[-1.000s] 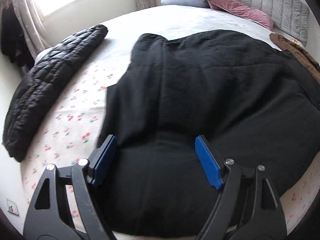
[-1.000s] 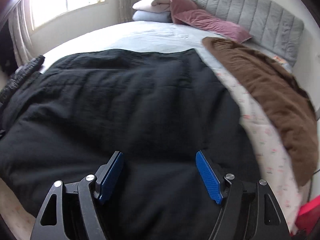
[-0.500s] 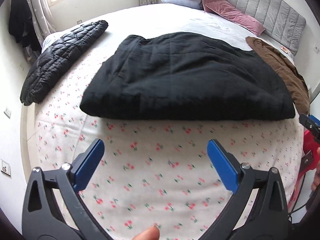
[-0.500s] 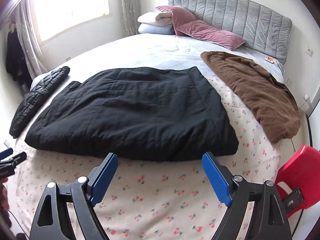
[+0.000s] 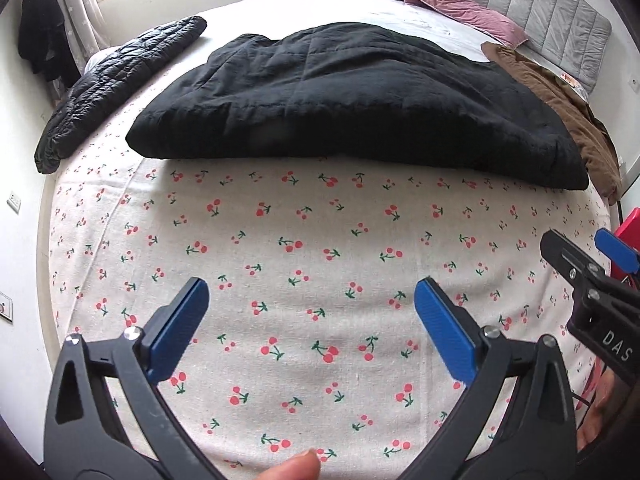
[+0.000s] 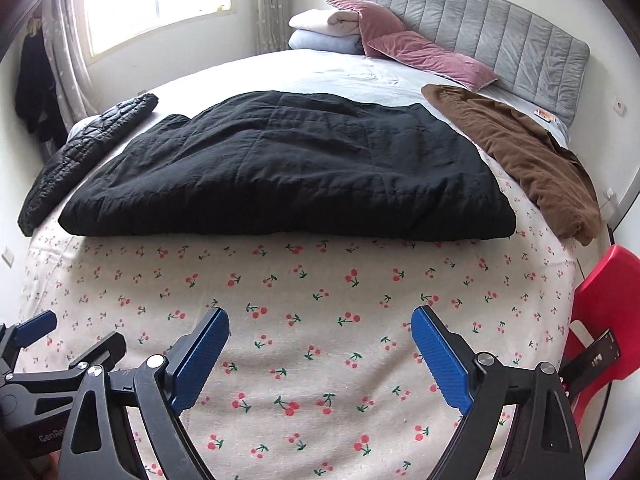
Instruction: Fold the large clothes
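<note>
A large black padded garment [image 5: 352, 96] lies folded into a thick rectangle across the middle of the bed; it also shows in the right wrist view [image 6: 288, 172]. My left gripper [image 5: 312, 320] is open and empty, above the cherry-print sheet [image 5: 304, 240] well short of the garment's near edge. My right gripper [image 6: 320, 348] is open and empty, also over the sheet short of the garment. Each gripper shows at the edge of the other's view.
A black quilted jacket [image 6: 80, 156] lies at the bed's left edge. A brown garment [image 6: 520, 148] lies at the right. Pink pillows [image 6: 420, 52] and folded bedding lean against the grey headboard [image 6: 500, 36]. A red plastic chair [image 6: 604, 316] stands right of the bed.
Both grippers pulled back from right over the black garment to over the bare sheet near the bed's foot. The garment stays folded on the bed.
</note>
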The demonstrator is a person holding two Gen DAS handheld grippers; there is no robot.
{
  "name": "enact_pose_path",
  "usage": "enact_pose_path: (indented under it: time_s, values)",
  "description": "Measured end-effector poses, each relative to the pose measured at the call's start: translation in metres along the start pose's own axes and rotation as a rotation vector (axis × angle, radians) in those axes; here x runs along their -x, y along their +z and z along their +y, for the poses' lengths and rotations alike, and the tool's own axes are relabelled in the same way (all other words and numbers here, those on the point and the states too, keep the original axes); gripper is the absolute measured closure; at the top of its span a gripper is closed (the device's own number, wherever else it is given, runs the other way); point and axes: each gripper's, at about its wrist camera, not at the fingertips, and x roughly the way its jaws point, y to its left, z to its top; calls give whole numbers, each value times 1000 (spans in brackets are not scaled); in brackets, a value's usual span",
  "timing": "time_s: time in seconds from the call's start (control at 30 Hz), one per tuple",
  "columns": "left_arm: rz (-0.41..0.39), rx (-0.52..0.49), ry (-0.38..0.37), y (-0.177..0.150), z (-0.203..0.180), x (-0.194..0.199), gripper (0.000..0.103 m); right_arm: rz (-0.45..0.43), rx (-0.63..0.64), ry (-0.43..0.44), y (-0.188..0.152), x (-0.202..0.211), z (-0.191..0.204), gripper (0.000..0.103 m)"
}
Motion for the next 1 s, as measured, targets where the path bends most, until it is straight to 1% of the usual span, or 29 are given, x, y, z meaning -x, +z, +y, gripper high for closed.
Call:
enact_pose_path:
  time_s: [0.27,1.0]
  values:
    - [-1,16,23,0,5,-2,1,20,19,-8,-3,-8,6,9]
    - [-8,-7,40,-2,1,-1,1,18,26,-8,-5,-8,11,9]
